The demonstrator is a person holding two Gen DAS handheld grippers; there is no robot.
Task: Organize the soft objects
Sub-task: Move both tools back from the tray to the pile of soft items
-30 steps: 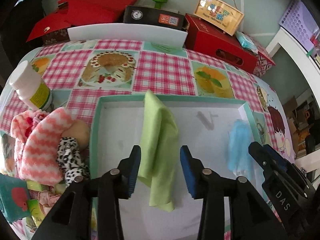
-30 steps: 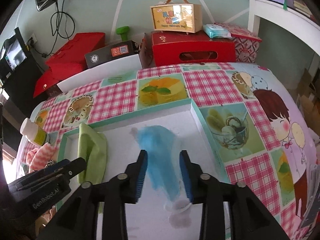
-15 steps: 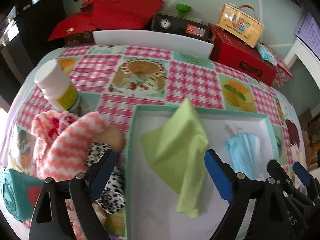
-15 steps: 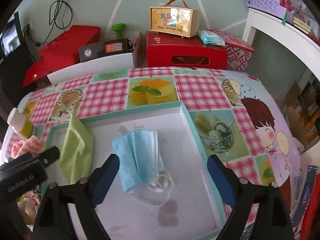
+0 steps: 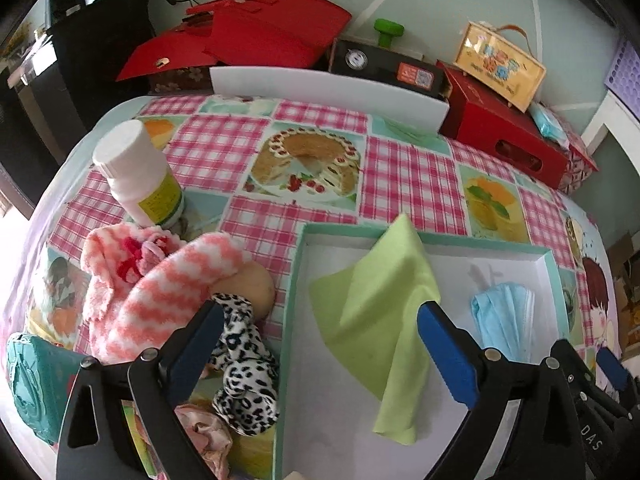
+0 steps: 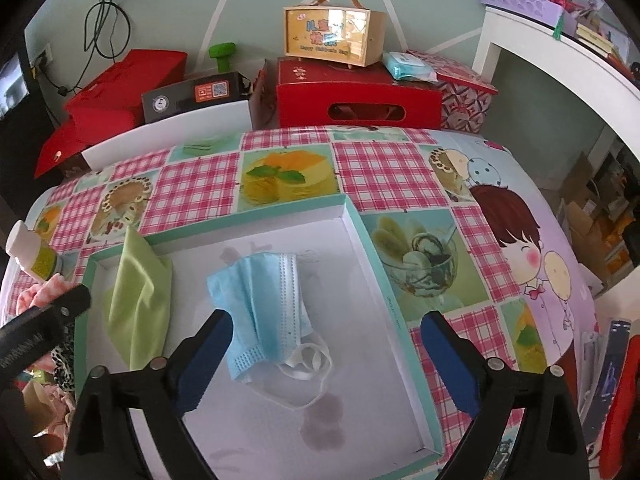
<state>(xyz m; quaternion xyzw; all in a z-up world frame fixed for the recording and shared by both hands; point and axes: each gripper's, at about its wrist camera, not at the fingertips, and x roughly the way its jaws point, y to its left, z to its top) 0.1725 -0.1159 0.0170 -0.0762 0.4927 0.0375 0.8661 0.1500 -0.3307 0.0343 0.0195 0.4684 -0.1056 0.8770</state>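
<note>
Not much I can actually read from my end. The right gripper (image 5: 592, 436) has "DAS" in pale letters along its black arm, seen from the left wrist cam. The left gripper (image 6: 44, 322) has a pale brand name printed on its side too, but it's too blurred here to make out. The little wooden case (image 6: 334, 38) has colourful characters plus a small line under them, too tiny for me. The black box (image 6: 196, 94) carries an orange label with a QR code.

left gripper (image 5: 320, 344): jaws just opened wide, empty | green cloth (image 5: 380, 312) lies in tray (image 5: 292, 280) | blue mask (image 5: 506, 320) beside it
</note>
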